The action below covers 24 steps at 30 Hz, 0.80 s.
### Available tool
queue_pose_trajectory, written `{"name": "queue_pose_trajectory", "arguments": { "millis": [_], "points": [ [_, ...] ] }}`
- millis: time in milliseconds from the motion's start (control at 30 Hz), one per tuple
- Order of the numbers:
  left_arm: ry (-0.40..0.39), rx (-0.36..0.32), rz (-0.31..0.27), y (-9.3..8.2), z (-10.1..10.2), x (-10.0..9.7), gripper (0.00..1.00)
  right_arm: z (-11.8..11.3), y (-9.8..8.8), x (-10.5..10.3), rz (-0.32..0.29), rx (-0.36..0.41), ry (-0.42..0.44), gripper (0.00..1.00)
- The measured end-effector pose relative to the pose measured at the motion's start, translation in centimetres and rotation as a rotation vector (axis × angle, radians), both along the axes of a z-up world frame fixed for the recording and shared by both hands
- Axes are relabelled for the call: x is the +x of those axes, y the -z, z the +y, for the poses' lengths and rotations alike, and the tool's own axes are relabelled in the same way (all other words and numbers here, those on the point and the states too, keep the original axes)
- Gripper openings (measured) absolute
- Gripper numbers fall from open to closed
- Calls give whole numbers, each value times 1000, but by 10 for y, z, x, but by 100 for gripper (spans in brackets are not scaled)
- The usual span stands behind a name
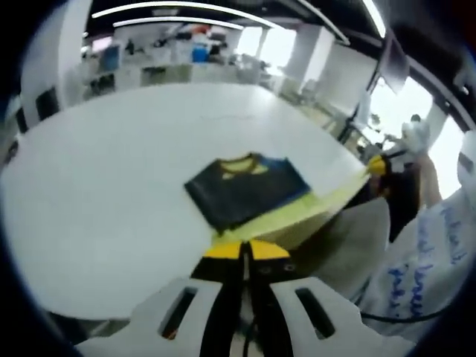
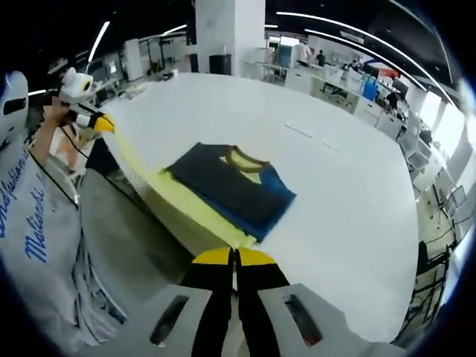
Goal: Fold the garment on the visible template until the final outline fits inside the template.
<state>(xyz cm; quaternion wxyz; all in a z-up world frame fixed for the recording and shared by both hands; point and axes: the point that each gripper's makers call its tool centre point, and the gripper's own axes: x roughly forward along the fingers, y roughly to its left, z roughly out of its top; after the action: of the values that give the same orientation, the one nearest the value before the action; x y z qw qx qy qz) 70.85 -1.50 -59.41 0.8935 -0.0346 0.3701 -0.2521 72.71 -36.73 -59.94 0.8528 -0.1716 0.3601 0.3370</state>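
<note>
Both the left claw (image 1: 243, 251) and the right claw (image 2: 233, 256) have their jaws pressed together, gripping nothing. Just ahead of each, the folded dark garment (image 1: 245, 190) lies on the yellow template (image 2: 190, 212), on the white surface (image 1: 111, 171).

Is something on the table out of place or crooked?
Nothing stands out. The folded dark garment lies flat on the yellow template near the edge of the white table. Both tongs, left and right, are shut and apart from it.
</note>
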Motion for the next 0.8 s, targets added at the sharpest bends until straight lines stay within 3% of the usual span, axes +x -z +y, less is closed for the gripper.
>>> {"name": "queue_pose_trajectory", "arguments": {
  "millis": [800],
  "points": [
    [-83, -20, -32, 12, 6, 46, 0, 2, 9, 41, -42, 51, 84, 1]
  ]
}}
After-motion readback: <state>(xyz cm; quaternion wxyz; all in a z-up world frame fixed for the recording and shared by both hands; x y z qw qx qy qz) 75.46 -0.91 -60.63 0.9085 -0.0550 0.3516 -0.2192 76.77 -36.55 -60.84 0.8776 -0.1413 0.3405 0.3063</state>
